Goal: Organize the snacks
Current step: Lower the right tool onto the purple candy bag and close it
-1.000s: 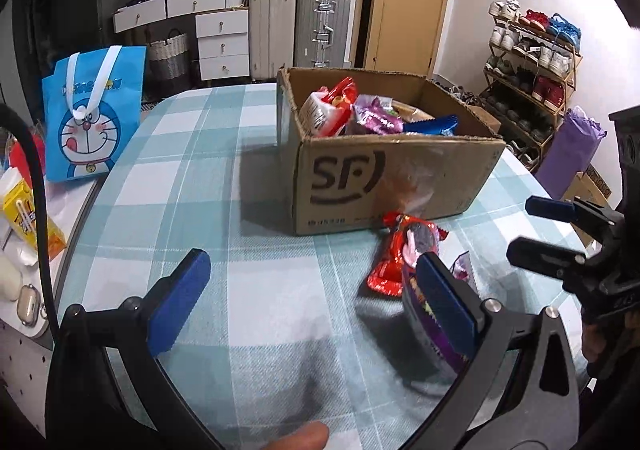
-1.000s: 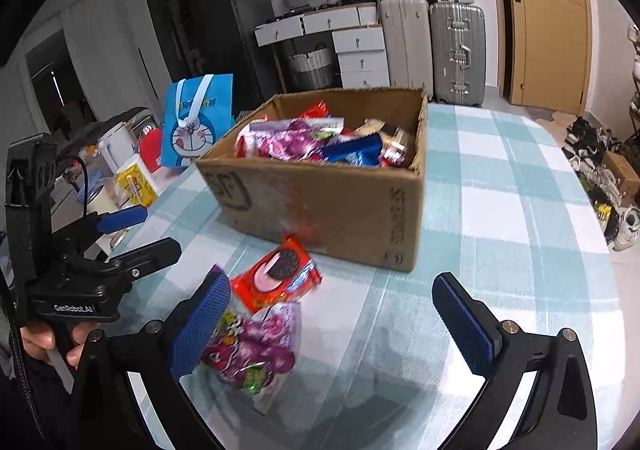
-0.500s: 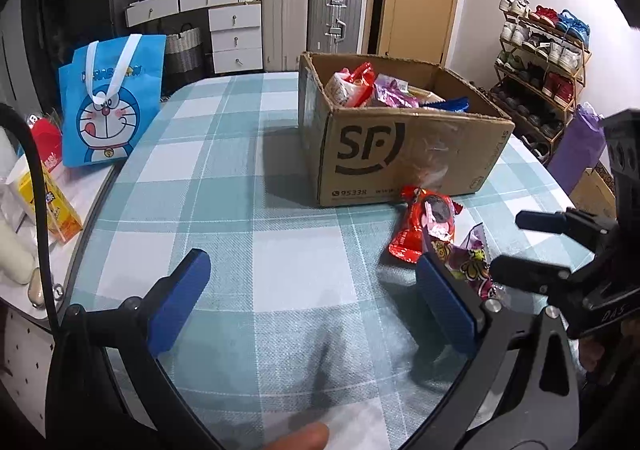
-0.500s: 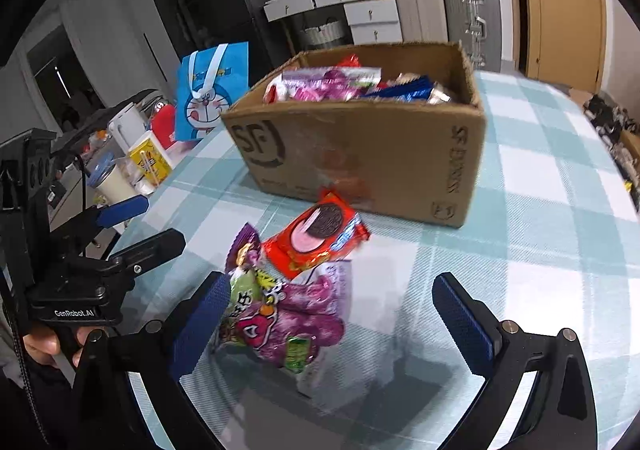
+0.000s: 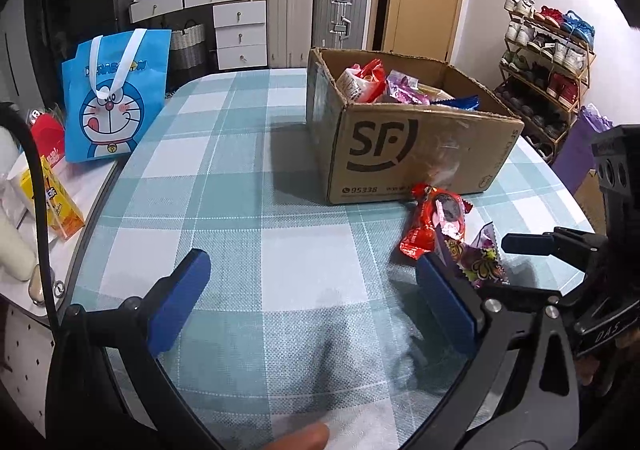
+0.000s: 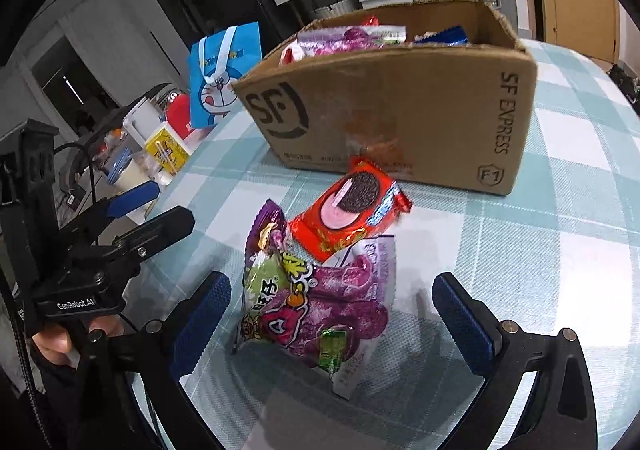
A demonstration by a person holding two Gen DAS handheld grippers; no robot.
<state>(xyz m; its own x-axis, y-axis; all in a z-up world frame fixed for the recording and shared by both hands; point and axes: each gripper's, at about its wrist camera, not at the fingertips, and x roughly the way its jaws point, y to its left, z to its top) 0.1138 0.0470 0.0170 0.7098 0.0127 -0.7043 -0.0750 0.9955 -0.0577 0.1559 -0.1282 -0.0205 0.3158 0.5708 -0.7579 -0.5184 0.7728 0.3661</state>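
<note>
A cardboard box [image 5: 420, 153] [image 6: 400, 101] printed "SF" stands on the checked tablecloth and holds several snack packets. In front of it lie a red Oreo packet [image 5: 434, 217] [image 6: 348, 213] and a purple gummy bag [image 5: 480, 262] [image 6: 316, 302]. My right gripper [image 6: 332, 318] is open just above the table, its blue pads either side of the purple bag without touching it. My left gripper [image 5: 312, 298] is open over bare cloth, left of the two packets. In the left wrist view the other gripper [image 5: 560, 250] shows at the right edge.
A blue Doraemon tote [image 5: 114, 97] [image 6: 224, 73] stands at the table's left edge. Beyond that edge a side surface holds a yellow carton [image 5: 52, 197] [image 6: 166, 147] and bottles. Suitcases [image 5: 316, 13], drawers and a shoe rack [image 5: 548, 61] line the room.
Both grippers pulled back from the box and dropped lower. The right one now straddles the purple bag, which looks larger and closer. Both stayed open.
</note>
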